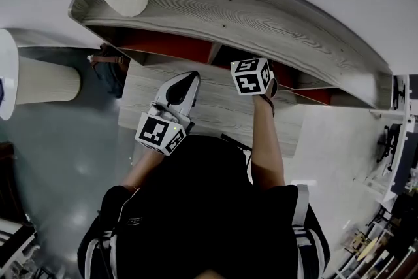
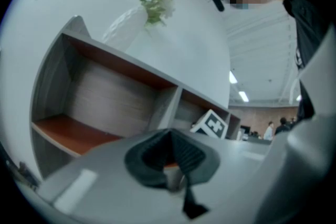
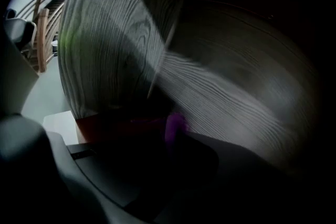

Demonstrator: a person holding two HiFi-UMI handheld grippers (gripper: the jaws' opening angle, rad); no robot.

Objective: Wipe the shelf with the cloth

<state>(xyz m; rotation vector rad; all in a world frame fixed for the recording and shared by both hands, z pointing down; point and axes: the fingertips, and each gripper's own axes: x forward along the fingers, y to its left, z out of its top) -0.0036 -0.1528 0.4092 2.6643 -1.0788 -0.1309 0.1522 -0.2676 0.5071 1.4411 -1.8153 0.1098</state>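
Dim purple cloth (image 3: 176, 124) pinched in right tool (image 3: 169, 136), deep inside a grey woodgrain shelf (image 1: 248, 10) compartment, near its red board. Walls close all round there. Left tool (image 1: 189, 80) closed, empty, outside the shelf front with free room.

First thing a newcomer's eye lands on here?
The grey wood-grain shelf arcing across the head view, its inner boards red. The right gripper reaches into a dark compartment with what looks like a purple cloth in its jaws; the left gripper hangs shut and empty outside.
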